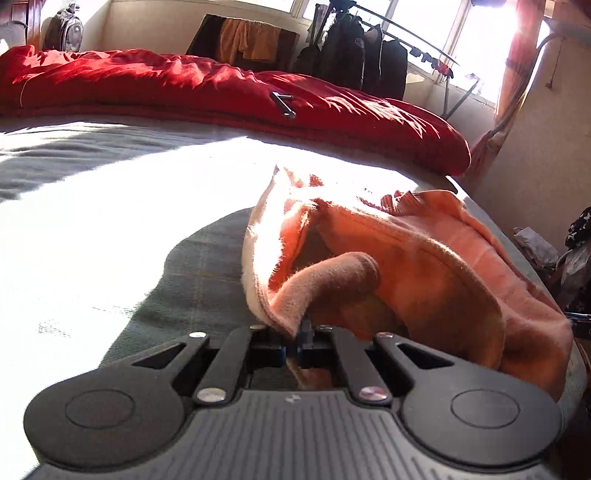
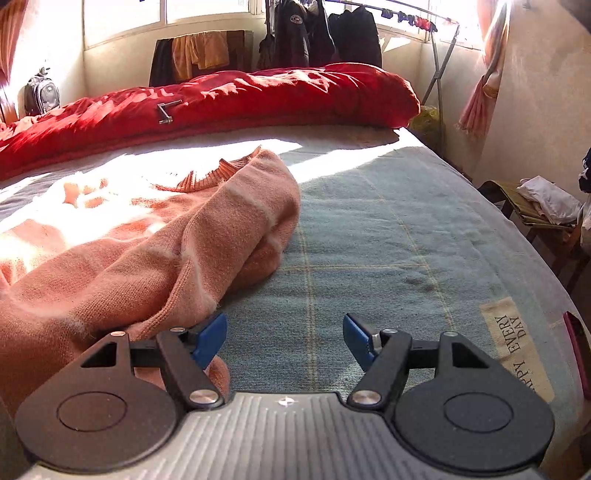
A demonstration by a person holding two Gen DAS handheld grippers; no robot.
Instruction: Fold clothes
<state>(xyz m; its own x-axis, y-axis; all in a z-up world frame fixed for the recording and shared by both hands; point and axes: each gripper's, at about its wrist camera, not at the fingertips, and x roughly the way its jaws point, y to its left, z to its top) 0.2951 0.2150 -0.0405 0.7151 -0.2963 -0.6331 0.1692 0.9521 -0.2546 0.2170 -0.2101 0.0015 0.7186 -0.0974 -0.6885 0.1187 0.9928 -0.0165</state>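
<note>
A fuzzy orange sweater (image 1: 436, 266) with pale stripes lies bunched on the grey-blue bedspread (image 1: 110, 236). My left gripper (image 1: 299, 332) is shut on an edge of the sweater, lifting a fold of it off the bed. In the right wrist view the same sweater (image 2: 155, 236) spreads across the left half, ribbed collar toward the far side, one folded sleeve in the middle. My right gripper (image 2: 284, 338) stands open just above the bedspread (image 2: 388, 240), with its left blue pad (image 2: 212, 339) touching the sweater's near hem and nothing between the fingers.
A red duvet (image 2: 221, 99) is heaped along the bed's far side with a small metal tool (image 2: 166, 110) on it. Dark jackets hang on a drying rack (image 2: 321, 33) by the windows. The bed's right edge drops to a stool with clothes (image 2: 546, 203).
</note>
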